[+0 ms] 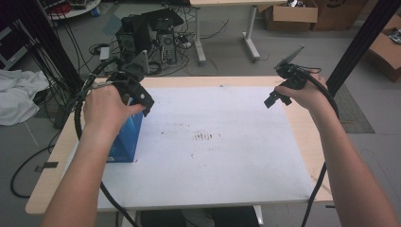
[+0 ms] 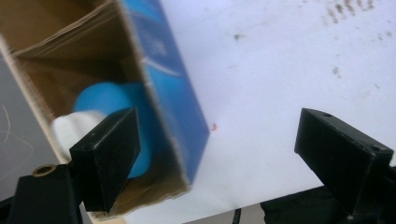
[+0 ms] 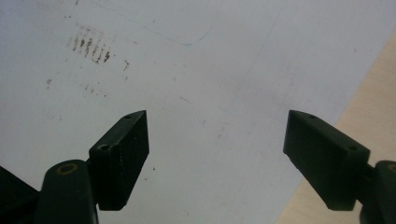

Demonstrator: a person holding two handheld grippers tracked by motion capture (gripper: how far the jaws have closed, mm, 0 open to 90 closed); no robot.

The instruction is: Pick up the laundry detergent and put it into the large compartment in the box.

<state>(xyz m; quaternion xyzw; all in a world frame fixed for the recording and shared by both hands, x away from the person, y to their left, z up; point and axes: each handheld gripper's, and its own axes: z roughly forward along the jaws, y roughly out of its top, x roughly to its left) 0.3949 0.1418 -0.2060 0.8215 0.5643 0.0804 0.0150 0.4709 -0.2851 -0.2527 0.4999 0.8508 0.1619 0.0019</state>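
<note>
My left claw (image 1: 142, 97) hangs just above the open top of the blue carton (image 1: 126, 137), which stands upright on the white sheet (image 1: 213, 142) at the left side of the table (image 1: 302, 127), a little nearer to me than the middle. The box lies straight below and slightly to the near left of my jaws; its long axis runs up and down, so the mouth faces my claw. In the left gripper view my jaws stand wide apart with nothing between them: one jaw sits over the brown cardboard mouth, the other out over bare sheet, so the blue wall (image 2: 175, 93) of the box lies between them. I judge the coming move turns on that straddle, either closing on the wall or dipping one jaw inside.

Inside the box I see a round blue object (image 2: 112, 100) with a white part (image 2: 70, 128) beside it, low in the cavity; I cannot tell what it is. The carton is bright blue outside with pale print, raw brown inside, its top flaps open.

My right claw (image 1: 279, 94) is well apart, held over the far right part of the sheet, jaws also spread wide and empty (image 3: 215, 154). The left one is much the nearer to the box.
</note>
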